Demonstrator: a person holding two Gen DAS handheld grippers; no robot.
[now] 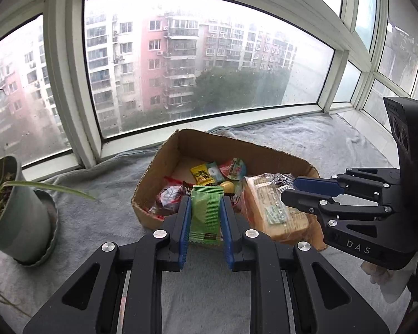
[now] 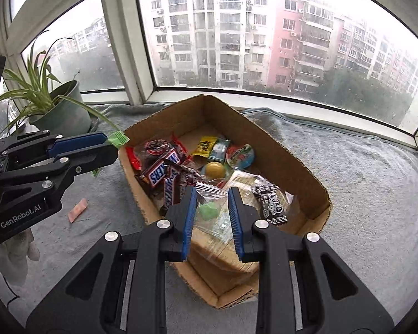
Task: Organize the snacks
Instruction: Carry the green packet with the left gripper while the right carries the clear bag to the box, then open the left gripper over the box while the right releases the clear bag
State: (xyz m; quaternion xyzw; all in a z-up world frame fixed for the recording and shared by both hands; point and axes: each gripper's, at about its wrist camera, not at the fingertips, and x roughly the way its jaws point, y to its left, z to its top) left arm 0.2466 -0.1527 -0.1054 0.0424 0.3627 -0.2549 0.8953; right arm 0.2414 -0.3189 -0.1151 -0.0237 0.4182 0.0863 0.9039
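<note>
A cardboard box (image 2: 301,167) on a grey blanket holds several snacks: Snickers bars (image 2: 164,172), a yellow packet (image 2: 204,146), a yellow ball (image 2: 215,169), a wrapped bread loaf (image 1: 273,208). My left gripper (image 1: 206,208) is shut on a green wafer packet (image 1: 206,214), held just before the box's near left wall; it also shows in the right wrist view (image 2: 108,143). My right gripper (image 2: 211,206) is shut on a clear bag with a green sweet (image 2: 209,208), above the box's near end; it also shows in the left wrist view (image 1: 288,188).
A potted spider plant (image 2: 61,111) stands left of the box by the window. A small pink wrapper (image 2: 78,210) lies on the blanket (image 2: 376,194) left of the box. Window frames run behind the box.
</note>
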